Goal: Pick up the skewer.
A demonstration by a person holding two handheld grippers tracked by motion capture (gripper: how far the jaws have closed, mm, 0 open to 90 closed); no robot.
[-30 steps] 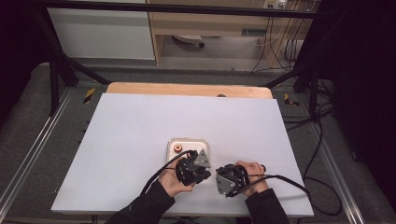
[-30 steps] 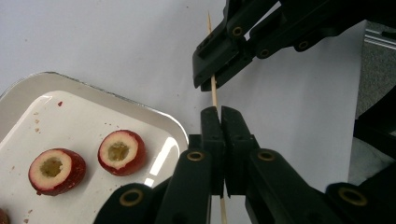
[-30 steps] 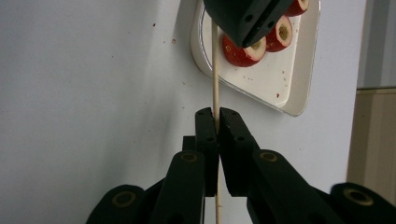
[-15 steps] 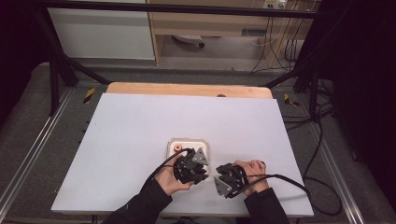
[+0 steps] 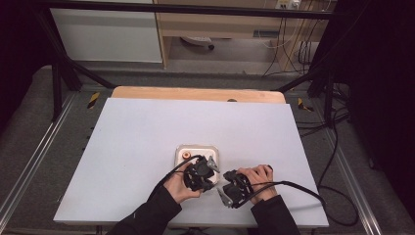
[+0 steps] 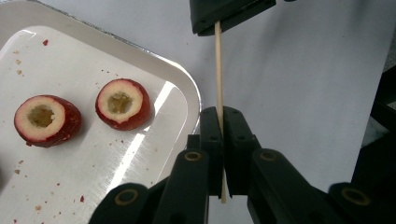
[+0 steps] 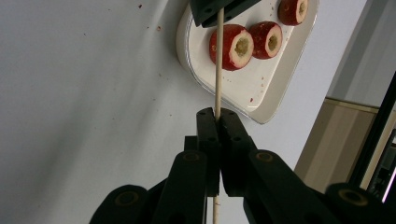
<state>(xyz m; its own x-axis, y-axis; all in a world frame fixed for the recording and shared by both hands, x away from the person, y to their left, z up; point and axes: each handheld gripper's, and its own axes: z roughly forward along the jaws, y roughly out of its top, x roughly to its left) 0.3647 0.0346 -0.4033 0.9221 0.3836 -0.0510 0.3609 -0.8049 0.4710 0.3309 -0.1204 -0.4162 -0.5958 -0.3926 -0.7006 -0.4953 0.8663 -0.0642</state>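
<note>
A thin wooden skewer (image 6: 218, 70) (image 7: 217, 65) spans between my two grippers, each clamped on one end. My left gripper (image 6: 219, 113) (image 5: 203, 176) is shut on it, and the right gripper's jaws hold its far end. My right gripper (image 7: 217, 114) (image 5: 230, 188) is shut on the opposite end. Beside the skewer a white tray (image 6: 140, 158) (image 7: 261, 93) (image 5: 195, 151) carries cored red fruit pieces: two in the left gripper view (image 6: 122, 103) (image 6: 45, 120), three in the right gripper view (image 7: 232, 40) (image 7: 266, 39) (image 7: 293, 10). The skewer carries no fruit.
Both hands work near the front edge of the pale table mat (image 5: 147, 137), just in front of the tray. Small red crumbs dot the tray and mat. Cables (image 5: 303, 188) trail from the grippers off the right side. A wooden strip (image 5: 195, 94) runs along the back.
Both grippers keep hold of the skewer. The left hand has edged slightly toward the tray; the right hand has barely shifted.
</note>
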